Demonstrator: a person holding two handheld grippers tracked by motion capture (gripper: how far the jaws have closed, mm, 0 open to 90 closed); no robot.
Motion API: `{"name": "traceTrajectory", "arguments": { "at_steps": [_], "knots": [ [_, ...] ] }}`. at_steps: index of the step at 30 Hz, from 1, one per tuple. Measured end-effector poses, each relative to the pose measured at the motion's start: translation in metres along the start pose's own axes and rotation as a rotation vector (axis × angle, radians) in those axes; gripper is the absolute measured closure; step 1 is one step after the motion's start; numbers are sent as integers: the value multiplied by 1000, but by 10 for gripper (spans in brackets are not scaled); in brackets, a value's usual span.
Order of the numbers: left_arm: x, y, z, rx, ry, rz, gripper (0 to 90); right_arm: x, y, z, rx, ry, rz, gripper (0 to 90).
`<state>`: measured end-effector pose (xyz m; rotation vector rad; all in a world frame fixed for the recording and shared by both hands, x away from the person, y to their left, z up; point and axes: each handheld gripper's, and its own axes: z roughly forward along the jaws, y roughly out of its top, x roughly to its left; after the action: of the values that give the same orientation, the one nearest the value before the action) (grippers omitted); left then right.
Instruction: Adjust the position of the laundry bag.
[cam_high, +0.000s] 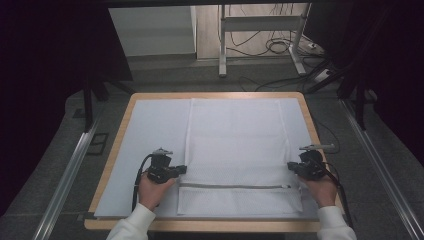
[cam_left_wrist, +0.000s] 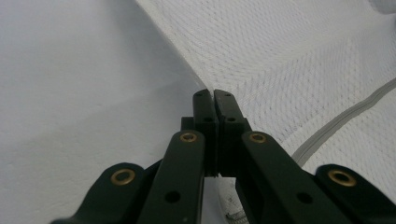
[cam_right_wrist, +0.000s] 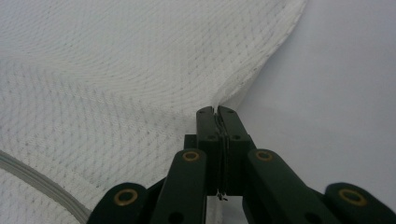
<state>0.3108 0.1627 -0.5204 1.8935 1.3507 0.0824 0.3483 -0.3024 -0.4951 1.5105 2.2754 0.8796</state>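
High view looks down; claw views closely share the mesh bag (cam_high: 235, 150).

1. In the left gripper view, the edge of the white mesh bag (cam_left_wrist: 299, 56) goes in between the closed jaws of the left gripper (cam_left_wrist: 214, 95), so the pinched part of the fabric is hidden.
2. In the right gripper view, the bag edge goes between the closed jaws of the right gripper (cam_right_wrist: 217, 112); only a thin line of fabric shows there.
3. The grey zipper (cam_left_wrist: 345, 119) is cut off by the picture's right edge, and its lower end goes behind the jaw arm.
4. In the high view, the zipper puller (cam_high: 287, 186) is too small to tell its shape.
5. Both sleeves (cam_high: 131, 225) are cut off by the bottom edge.
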Motion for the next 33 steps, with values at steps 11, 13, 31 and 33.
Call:
{"name": "traceTrajectory", "arguments": {
  "at_steps": [11,13,31,33],
  "knots": [
    [10,-6,-12,-12,18,-21,894,16,3,7,0,-4,-15,877],
    [11,-7,-14,-13,27,-17,894,17,4,7,1,-1,-15,876],
    [30,-10,-28,-28,33,-53,893,37,8,16,-7,33,-65,876],
    [32,-11,-30,-31,33,-59,893,38,8,18,-8,42,-59,876]
  ]
}}
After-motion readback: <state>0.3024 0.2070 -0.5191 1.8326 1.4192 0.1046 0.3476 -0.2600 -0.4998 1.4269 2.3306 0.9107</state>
